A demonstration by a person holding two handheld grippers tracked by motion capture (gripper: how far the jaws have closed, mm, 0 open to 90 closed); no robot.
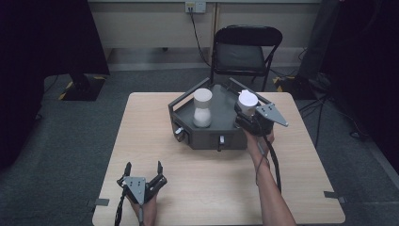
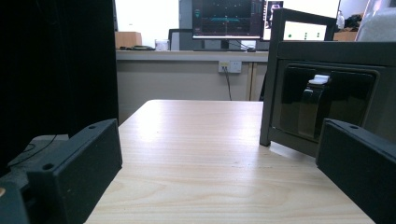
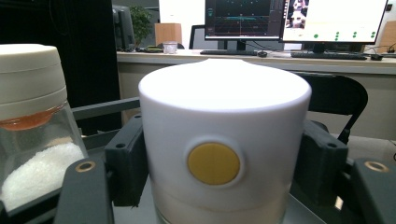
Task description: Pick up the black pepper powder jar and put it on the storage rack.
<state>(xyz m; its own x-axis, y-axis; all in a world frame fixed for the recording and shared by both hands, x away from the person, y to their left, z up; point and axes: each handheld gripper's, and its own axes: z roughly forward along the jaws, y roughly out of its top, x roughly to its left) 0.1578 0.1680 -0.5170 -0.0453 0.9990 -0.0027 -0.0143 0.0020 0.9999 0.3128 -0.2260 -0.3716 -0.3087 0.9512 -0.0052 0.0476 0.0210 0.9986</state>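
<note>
Our right tool (image 1: 248, 112) pinches the white-lidded jar (image 3: 224, 140) inside the grey tray (image 1: 221, 137); lifting it remains, left tool (image 1: 143, 173) spread idle on the worktop (image 1: 211, 183)

- Left gripper (image 1: 143, 170): black body, grey three-cornered plate on top with small dark screw dots, black cable trailing off the back.
- Its jaws in the left gripper view: chunky matte-black blocks, a round hole near each top edge.
- Right gripper (image 1: 248, 111): same black build, grey plate, black cable.
- Forearms bare, no sleeves.
</note>
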